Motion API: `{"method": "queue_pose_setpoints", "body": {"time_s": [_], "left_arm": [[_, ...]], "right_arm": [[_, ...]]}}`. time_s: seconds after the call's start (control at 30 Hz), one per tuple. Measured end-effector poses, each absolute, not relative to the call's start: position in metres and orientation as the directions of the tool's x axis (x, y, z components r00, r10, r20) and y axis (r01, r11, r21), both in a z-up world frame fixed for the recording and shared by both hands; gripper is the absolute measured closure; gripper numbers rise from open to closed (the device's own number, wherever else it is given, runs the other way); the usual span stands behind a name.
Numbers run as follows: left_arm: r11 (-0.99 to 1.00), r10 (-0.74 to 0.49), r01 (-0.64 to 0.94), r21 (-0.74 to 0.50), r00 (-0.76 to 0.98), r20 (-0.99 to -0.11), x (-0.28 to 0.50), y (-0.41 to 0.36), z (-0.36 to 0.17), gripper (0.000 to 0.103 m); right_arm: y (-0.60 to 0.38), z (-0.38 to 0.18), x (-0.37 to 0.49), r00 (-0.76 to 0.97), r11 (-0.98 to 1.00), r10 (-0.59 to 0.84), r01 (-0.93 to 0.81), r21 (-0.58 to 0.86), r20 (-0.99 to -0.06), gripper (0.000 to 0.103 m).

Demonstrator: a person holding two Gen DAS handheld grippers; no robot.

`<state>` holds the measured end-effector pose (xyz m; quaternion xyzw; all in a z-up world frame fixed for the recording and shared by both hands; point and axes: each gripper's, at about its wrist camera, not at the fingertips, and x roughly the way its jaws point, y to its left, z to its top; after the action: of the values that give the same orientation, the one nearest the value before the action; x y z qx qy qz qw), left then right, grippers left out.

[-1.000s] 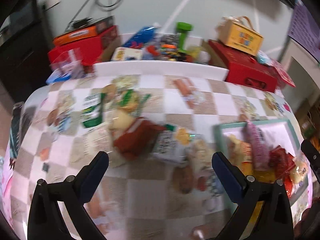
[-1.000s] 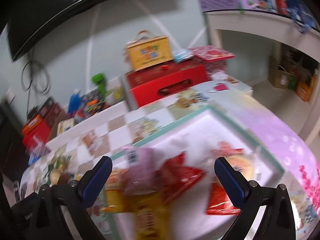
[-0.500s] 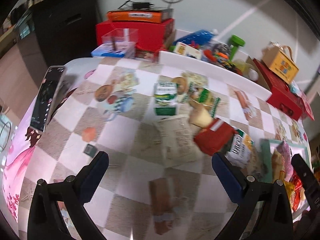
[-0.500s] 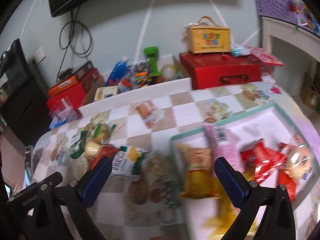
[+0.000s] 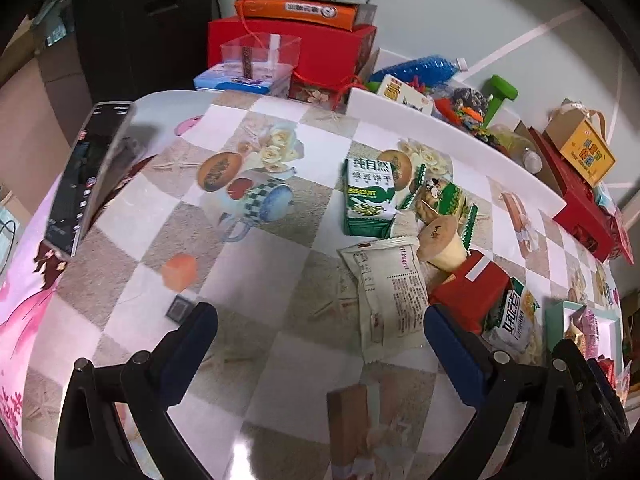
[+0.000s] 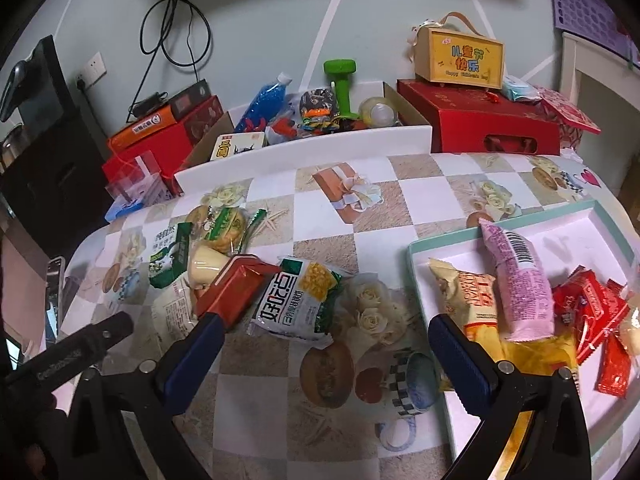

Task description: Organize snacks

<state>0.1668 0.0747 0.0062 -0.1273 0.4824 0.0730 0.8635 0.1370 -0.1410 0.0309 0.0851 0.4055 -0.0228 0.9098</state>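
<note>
Both cameras have swung back from the tray toward the loose pile since a second ago; the left view, which then showed the tray's contents at lower right, now looks across the checked tablecloth (image 5: 256, 280) with only a corner of the tray (image 5: 554, 316) at the right edge.

Neither tool holds anything. The left gripper (image 5: 320, 340) has its jaws wide apart over bare cloth at the bottom of its frame, and the right gripper (image 6: 326, 340) is just as wide, hovering between pile and tray (image 6: 416, 248).

Several snacks already lie in the tray at right of the right view: a pink pack (image 6: 516, 280), an orange pack (image 6: 472, 300) and red sachets (image 6: 588, 312). Snacks not yet sorted sit left of centre: a corn pack (image 6: 300, 300), a red box (image 6: 236, 288) touching it, a cup (image 6: 206, 268), a green biscuit box (image 6: 168, 256) and a white pack (image 5: 392, 284).

The risk, as I judge it, lies in the overlap. The red box rests against the corn pack and the cup, so closing on one may drag or tip a neighbour. Flat film packs may slide out of the pads. A phone (image 5: 86, 172) propped at the left edge could be knocked by a wide sweep.
</note>
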Motion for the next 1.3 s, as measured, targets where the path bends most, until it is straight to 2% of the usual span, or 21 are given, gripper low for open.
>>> {"method": "queue_pose_setpoints", "body": {"time_s": [0.17, 0.47, 0.8, 1.3], "left_arm": [[0.960, -0.012, -0.233, -0.155, 0.519, -0.855, 0.185, 0.070, -0.004, 0.001], [0.971, 0.006, -0.207, -0.120, 0.521, -0.853, 0.207, 0.057, -0.016, 0.001], [0.974, 0.012, -0.201, -0.104, 0.505, -0.863, 0.218, 0.052, -0.033, 0.001], [0.974, 0.112, -0.227, 0.003, 0.469, -0.876, 0.218, 0.070, -0.037, 0.001]], "right_arm": [[-0.131, 0.023, 0.156, 0.655, 0.988, 0.032, 0.095, 0.124, -0.755, 0.009], [-0.128, 0.000, 0.187, 0.598, 0.988, -0.008, 0.127, 0.085, -0.801, 0.013], [-0.133, -0.017, 0.198, 0.570, 0.987, -0.001, 0.133, 0.091, -0.822, 0.014], [-0.131, -0.024, 0.201, 0.537, 0.991, -0.033, 0.127, 0.041, -0.843, 0.014]]}}
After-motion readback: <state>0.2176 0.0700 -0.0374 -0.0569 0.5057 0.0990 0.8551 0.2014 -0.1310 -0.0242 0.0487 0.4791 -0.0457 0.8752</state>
